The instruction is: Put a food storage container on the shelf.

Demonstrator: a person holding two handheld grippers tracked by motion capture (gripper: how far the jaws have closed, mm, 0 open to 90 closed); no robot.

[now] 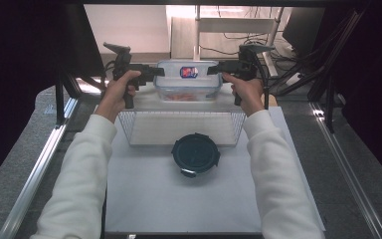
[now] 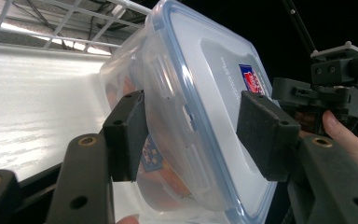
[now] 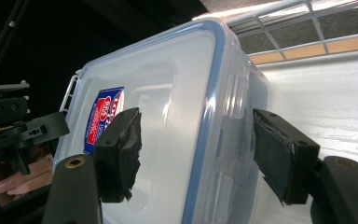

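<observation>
A clear rectangular food container [image 1: 188, 82] with a blue-rimmed lid and a red-and-blue label is held up behind a wire basket [image 1: 127, 128]. Orange-red food [image 1: 181, 96] shows through its wall. My left gripper [image 1: 158, 72] is shut on the container's left end and my right gripper [image 1: 214, 68] on its right end. In the left gripper view the left gripper [image 2: 191, 135] has one pad on the lid and the other on the container [image 2: 205, 93] body. The right gripper [image 3: 196, 149] clamps the container [image 3: 168, 116] the same way.
A round dark container [image 1: 195, 154] with clip tabs sits on the white mat [image 1: 179, 204] just in front of the basket. Metal rails [image 1: 40, 164] run along both sides of the table. A chair and cables stand beyond the far edge.
</observation>
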